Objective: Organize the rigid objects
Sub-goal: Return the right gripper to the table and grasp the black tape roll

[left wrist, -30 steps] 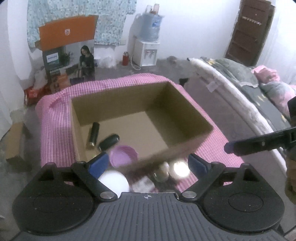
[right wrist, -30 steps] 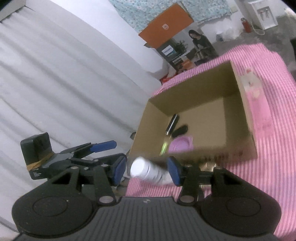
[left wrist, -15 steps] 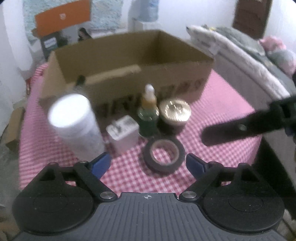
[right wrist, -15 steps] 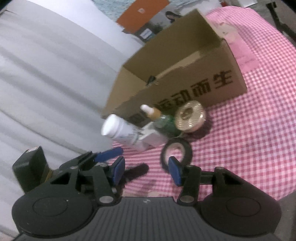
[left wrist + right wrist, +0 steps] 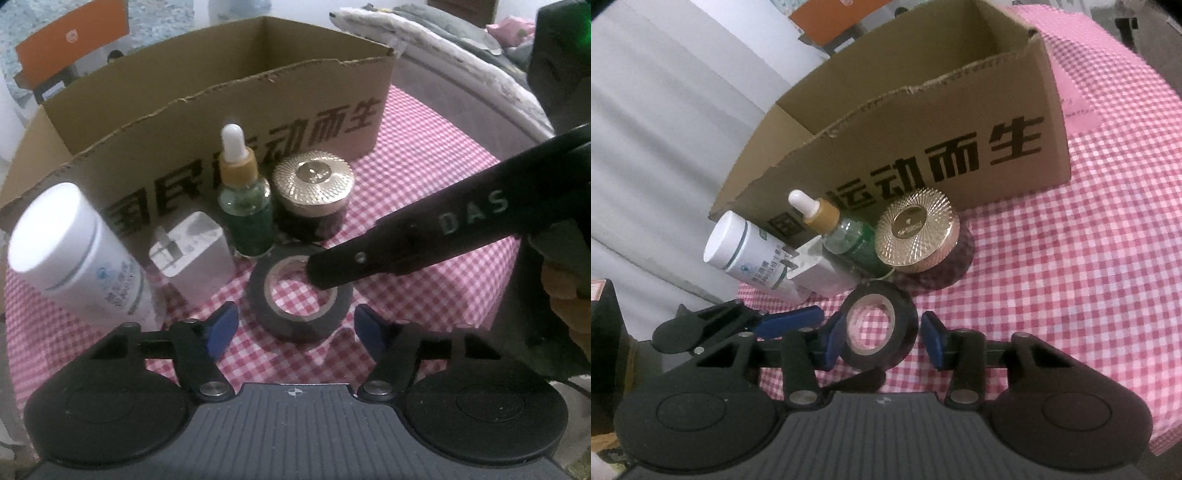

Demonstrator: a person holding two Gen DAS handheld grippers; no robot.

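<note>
The roll of black tape [image 5: 881, 325] lies flat on the checked cloth [image 5: 1071, 277], hole upward, right between the right gripper [image 5: 881, 341] jaws — these have just been closing, part-open, not yet pressing. The left gripper [image 5: 295, 326], also narrowing, sits behind it, empty. Only the left view shows the right finger [image 5: 406, 243] crossing the roll's rim.

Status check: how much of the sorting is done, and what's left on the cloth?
Done: can't tell, the box hides its inside. In hand: right gripper, jaws just closing, straddles the tape roll, not yet pinching. Still out front: white bottle, charger, dropper bottle, gold-lidded jar.
</note>
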